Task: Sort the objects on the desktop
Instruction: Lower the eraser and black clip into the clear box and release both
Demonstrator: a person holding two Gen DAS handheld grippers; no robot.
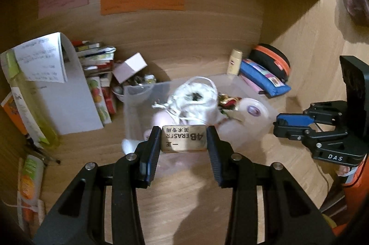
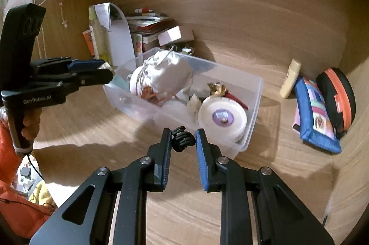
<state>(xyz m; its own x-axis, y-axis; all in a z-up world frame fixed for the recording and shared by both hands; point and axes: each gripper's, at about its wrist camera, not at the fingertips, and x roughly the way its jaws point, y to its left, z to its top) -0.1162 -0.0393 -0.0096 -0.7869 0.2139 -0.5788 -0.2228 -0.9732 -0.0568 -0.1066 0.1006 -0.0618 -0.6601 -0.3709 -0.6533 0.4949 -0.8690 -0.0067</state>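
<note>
My left gripper (image 1: pixel 183 138) is shut on a tan 4B eraser (image 1: pixel 183 138) and holds it above the near edge of a clear plastic bin (image 1: pixel 136 111). The bin holds a white bundle with a cord (image 1: pixel 196 97), a round white container (image 1: pixel 253 110) and a red and gold item (image 1: pixel 227 101). In the right wrist view the bin (image 2: pixel 253 111) lies ahead, and the left gripper (image 2: pixel 106 71) shows at its left end. My right gripper (image 2: pixel 183 141) is shut on a small black hair clip (image 2: pixel 182 138) just in front of the bin's near wall.
Books and a white folder (image 1: pixel 76 104) stand at the back left. A small white box (image 1: pixel 130 67) leans by the books. A cream bottle (image 2: pixel 290 78), a blue pencil case (image 2: pixel 316 115) and a black and orange case (image 2: pixel 336 95) lie at the right.
</note>
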